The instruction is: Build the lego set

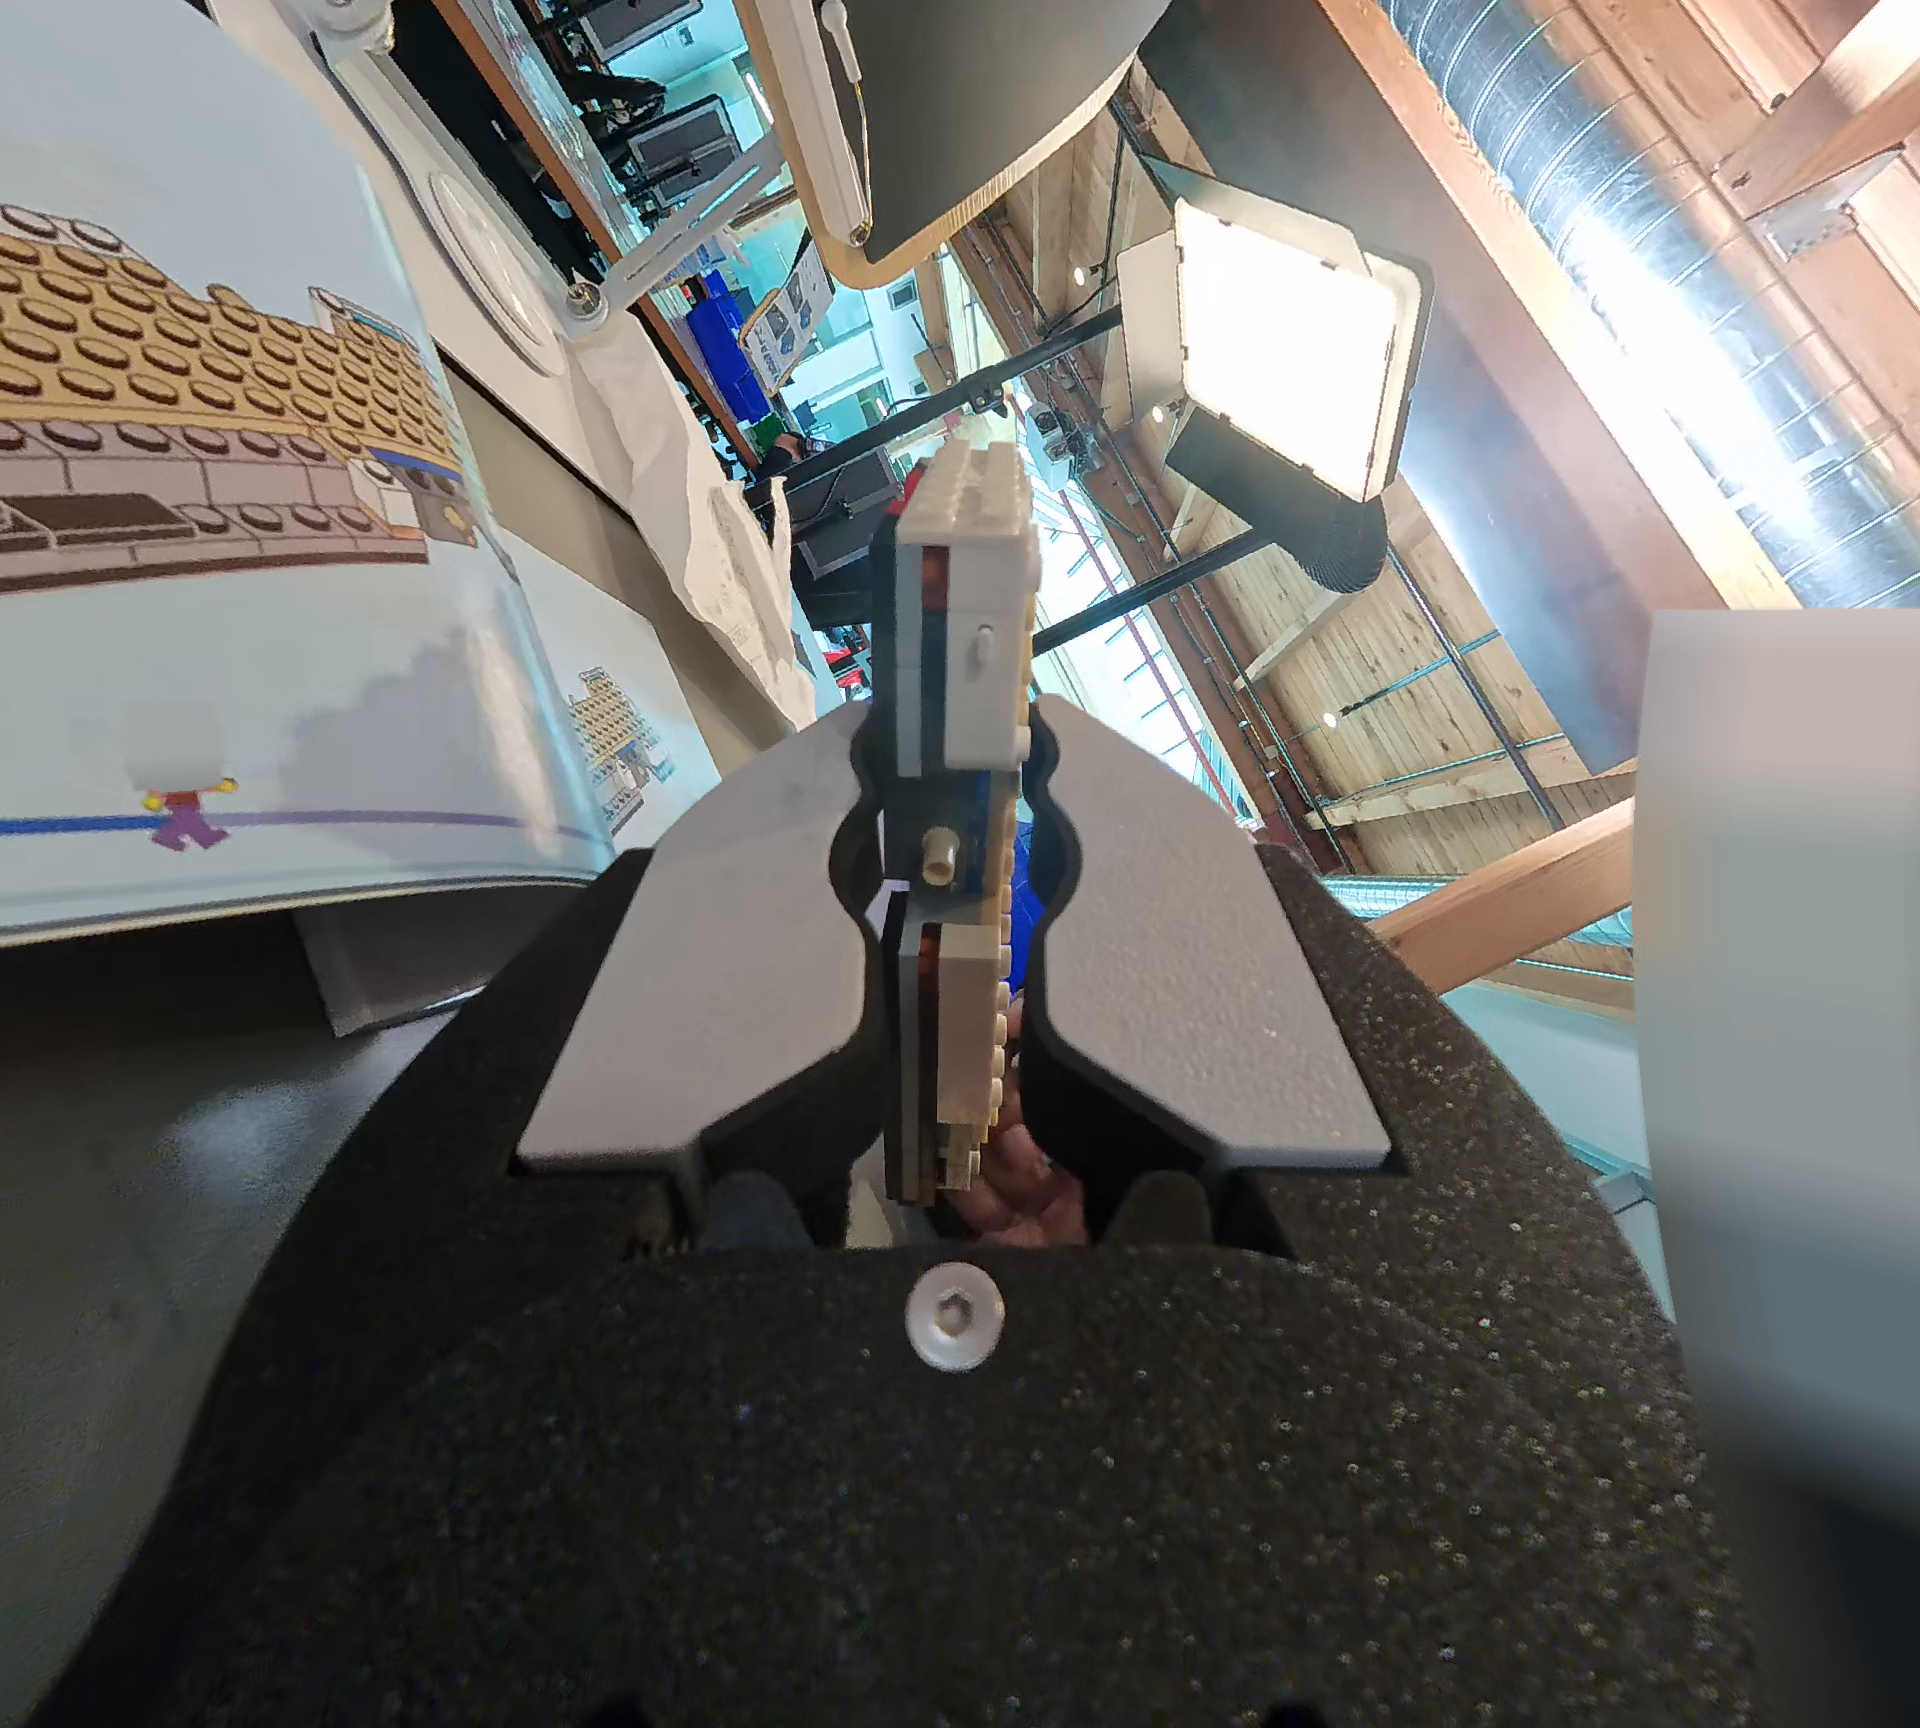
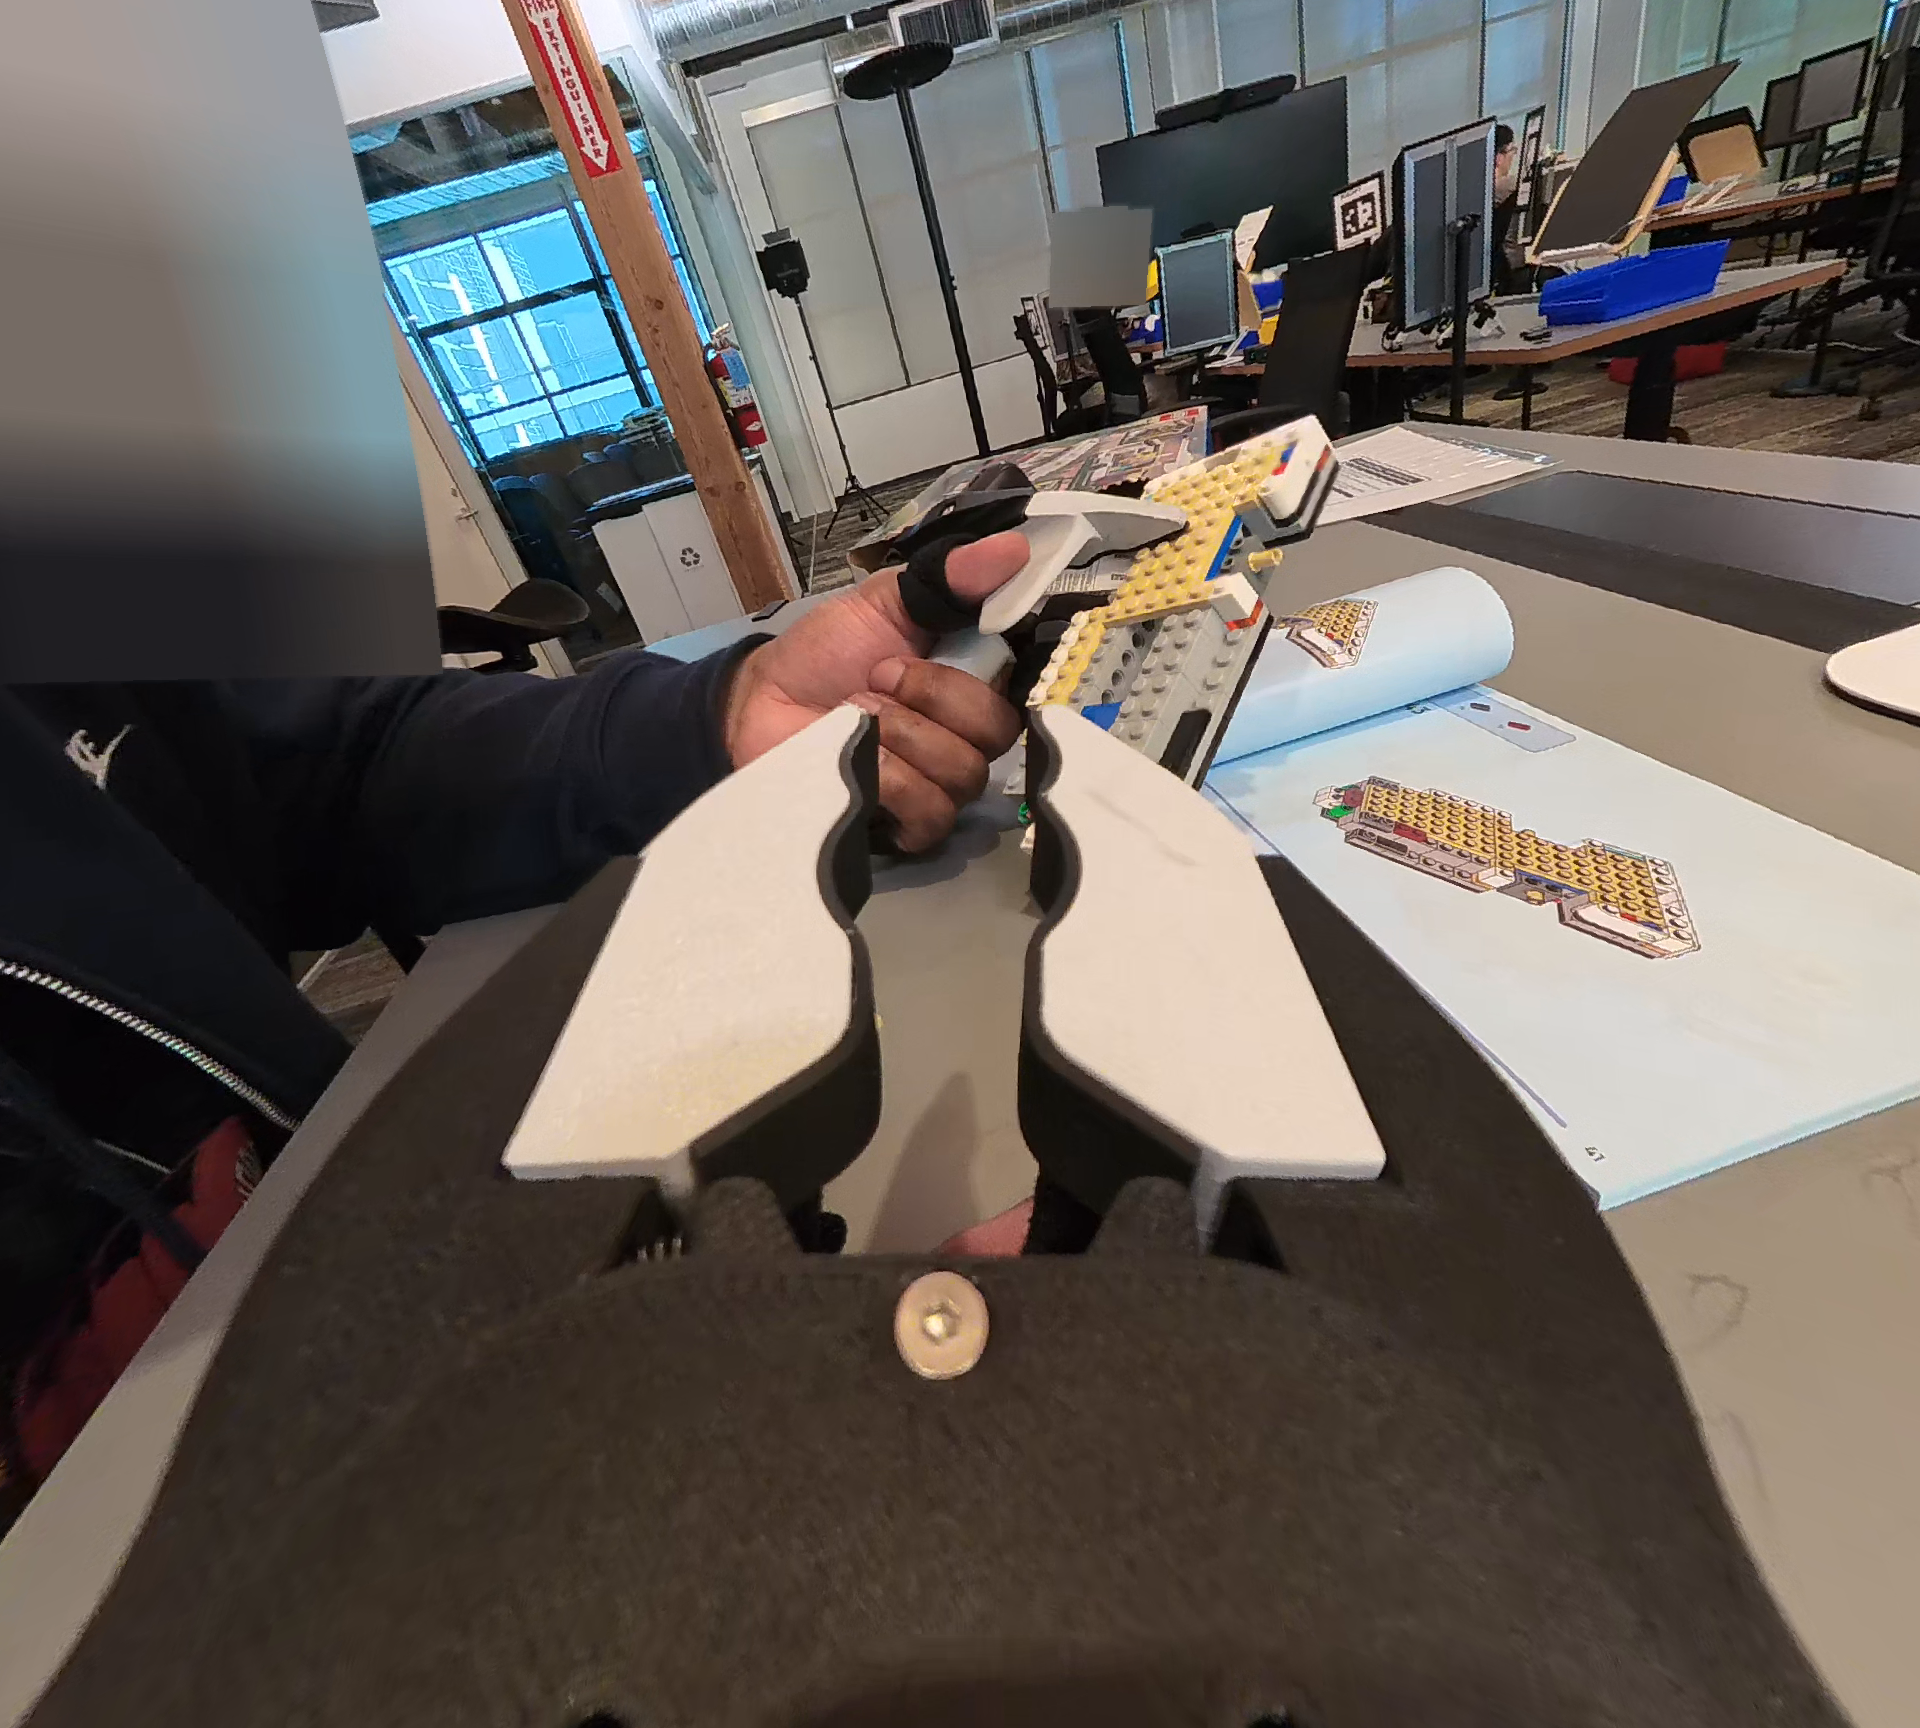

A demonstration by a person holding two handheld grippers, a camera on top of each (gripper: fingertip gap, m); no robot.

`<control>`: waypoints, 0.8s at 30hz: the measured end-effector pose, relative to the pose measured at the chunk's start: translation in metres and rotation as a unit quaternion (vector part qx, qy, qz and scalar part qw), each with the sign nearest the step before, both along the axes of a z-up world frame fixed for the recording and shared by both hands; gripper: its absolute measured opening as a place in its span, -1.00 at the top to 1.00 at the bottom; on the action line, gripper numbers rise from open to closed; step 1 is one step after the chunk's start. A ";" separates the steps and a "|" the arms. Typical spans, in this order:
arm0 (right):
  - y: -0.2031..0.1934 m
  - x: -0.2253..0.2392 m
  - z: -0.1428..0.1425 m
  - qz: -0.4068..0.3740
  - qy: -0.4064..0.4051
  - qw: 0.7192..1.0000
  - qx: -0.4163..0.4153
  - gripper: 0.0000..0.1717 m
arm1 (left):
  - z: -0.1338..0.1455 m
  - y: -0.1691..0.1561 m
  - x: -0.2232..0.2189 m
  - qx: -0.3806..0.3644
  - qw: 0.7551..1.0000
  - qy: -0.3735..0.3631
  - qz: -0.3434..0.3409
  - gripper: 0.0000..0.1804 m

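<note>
Edgewise, brick model [image 1: 961,722] clamped in left hand-held gripper [image 1: 954,743]; right hand-held gripper [image 2: 951,743] bare.

You get bright, even daylight from the windows [image 2: 499,328]; the lamp panel [image 1: 1288,338] glares white. Edges bend with wide-angle distortion, and near parts blur softly. Shadows stay faint on the table [image 2: 935,930].

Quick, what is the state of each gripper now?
Left gripper: closed on the brick model, both pads against it.
Right gripper: open, nothing between its fingers.
</note>
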State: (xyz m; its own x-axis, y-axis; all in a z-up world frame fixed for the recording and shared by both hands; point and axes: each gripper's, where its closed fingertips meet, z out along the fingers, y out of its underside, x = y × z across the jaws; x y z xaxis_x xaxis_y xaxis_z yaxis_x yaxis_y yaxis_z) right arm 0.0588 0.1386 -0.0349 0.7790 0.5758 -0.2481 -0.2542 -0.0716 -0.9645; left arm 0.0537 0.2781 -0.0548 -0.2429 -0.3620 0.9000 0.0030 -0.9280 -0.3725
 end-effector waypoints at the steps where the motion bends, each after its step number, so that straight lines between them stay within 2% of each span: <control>1: 0.000 0.000 0.000 0.001 -0.002 1.000 -0.001 0.69 | 0.000 0.000 0.000 0.001 1.000 0.002 0.000 0.74; 9: 0.002 -0.005 -0.004 0.010 -0.011 1.000 -0.016 0.68 | 0.000 0.013 -0.006 0.004 1.000 0.022 0.020 0.75; 17: 0.005 -0.017 -0.017 0.043 -0.022 0.996 -0.071 0.62 | -0.014 0.008 -0.003 0.003 0.998 0.066 -0.005 0.74; 24: 0.008 -0.041 -0.044 0.065 -0.136 0.980 -0.130 0.51 | -0.019 0.010 -0.004 0.015 0.996 0.091 -0.009 0.74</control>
